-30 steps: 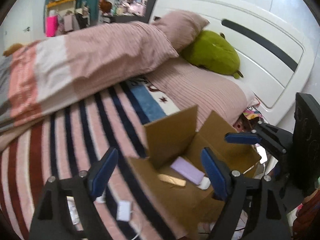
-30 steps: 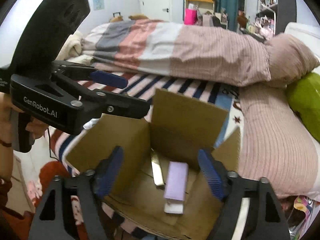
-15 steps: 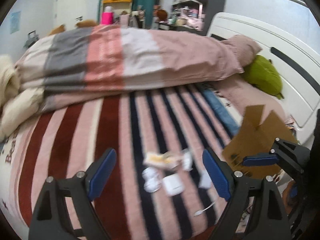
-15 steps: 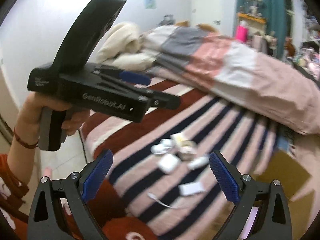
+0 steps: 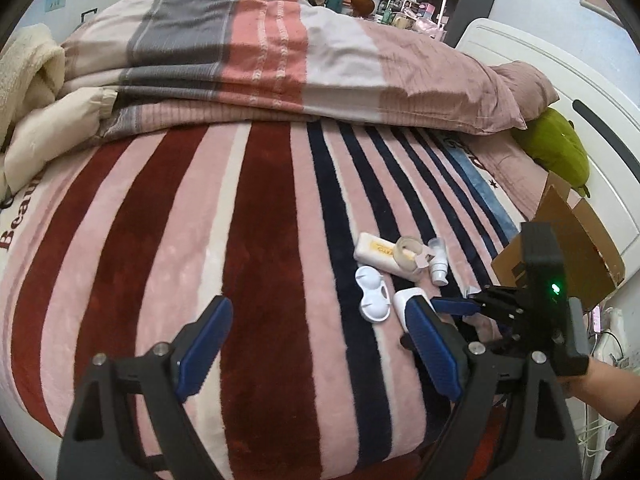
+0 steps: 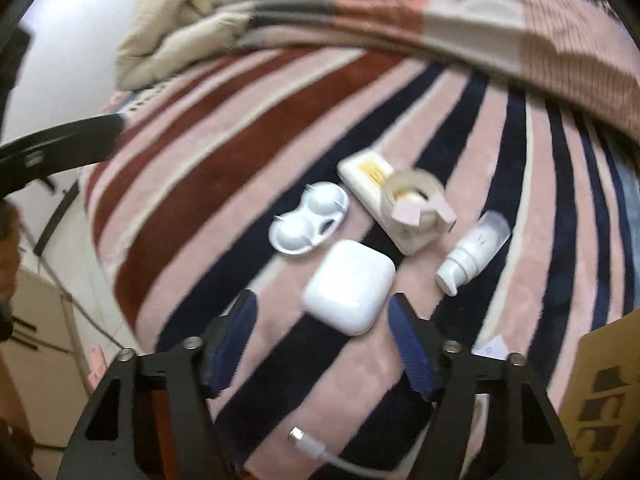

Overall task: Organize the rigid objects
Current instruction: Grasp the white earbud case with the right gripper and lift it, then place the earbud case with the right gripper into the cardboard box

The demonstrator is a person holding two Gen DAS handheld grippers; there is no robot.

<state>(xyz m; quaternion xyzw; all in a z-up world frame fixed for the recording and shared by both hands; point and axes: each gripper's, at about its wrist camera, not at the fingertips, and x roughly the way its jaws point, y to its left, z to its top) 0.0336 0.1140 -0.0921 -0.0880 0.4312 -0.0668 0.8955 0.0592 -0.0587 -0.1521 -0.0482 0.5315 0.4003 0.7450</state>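
Observation:
Several small items lie on the striped blanket. The white earbud case (image 6: pixel 348 284) has its near end between the tips of my right gripper (image 6: pixel 324 340), whose jaws are closing; a gap still shows on each side. Beyond it lie a white double-dome case (image 6: pixel 308 220), a cream box with a yellow label (image 6: pixel 372 184), a tape ring (image 6: pixel 412 196) resting on that box, and a small white bottle (image 6: pixel 472 252). My left gripper (image 5: pixel 320 344) hovers open over bare blanket, left of the double-dome case (image 5: pixel 374 294) and earbud case (image 5: pixel 408 300).
An open cardboard box (image 5: pixel 560 248) stands at the bed's right edge by the white headboard (image 5: pixel 592 128). A white cable with a USB plug (image 6: pixel 316 448) and a paper scrap (image 6: pixel 490 348) lie near my right fingers. A folded duvet (image 5: pixel 280 60) covers the far side.
Both views swung away from the cardboard box to the items on the blanket. My right gripper dropped close over the earbud case and its jaws narrowed. The left gripper stayed open.

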